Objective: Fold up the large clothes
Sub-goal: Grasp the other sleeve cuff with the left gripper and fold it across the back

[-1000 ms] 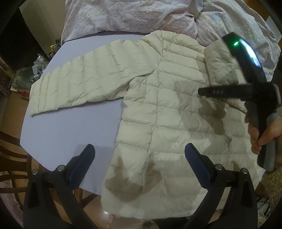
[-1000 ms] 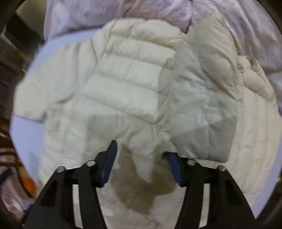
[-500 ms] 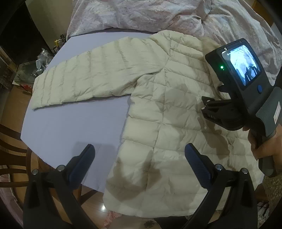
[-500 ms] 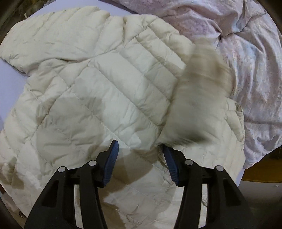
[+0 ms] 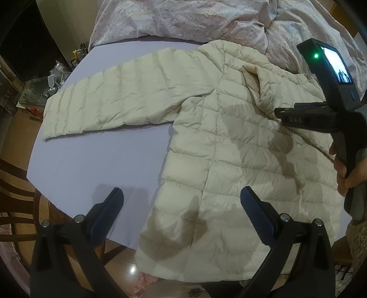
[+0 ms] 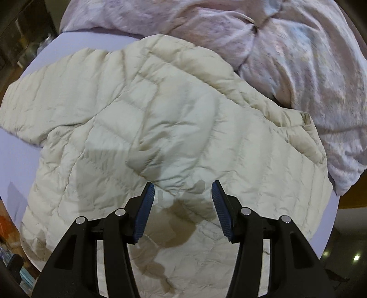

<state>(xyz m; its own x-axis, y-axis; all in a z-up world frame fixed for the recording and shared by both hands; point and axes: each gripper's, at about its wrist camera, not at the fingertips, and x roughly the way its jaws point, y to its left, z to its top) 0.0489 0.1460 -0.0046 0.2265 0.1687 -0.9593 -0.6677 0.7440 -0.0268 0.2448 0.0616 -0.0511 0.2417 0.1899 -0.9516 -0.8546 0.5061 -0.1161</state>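
A cream quilted puffer jacket (image 5: 229, 146) lies flat on a lavender table (image 5: 103, 165). Its left sleeve (image 5: 110, 103) stretches out to the left. The right sleeve (image 6: 286, 133) is folded in over the jacket's body. My left gripper (image 5: 181, 206) is open and empty above the table's near edge by the hem. My right gripper (image 6: 182, 199) is open and empty above the jacket's middle (image 6: 160, 128); its body shows in the left wrist view (image 5: 325, 96), held by a hand.
A pink floral blanket (image 5: 206, 20) is bunched at the table's far side and shows in the right wrist view (image 6: 286, 50). A wooden chair (image 5: 13, 188) stands at the left. A glass side table with clutter (image 5: 45, 84) is farther left.
My right gripper let go of the right sleeve, which now lies folded on the jacket. That gripper drew back toward the jacket's middle. My left gripper stayed open and barely moved.
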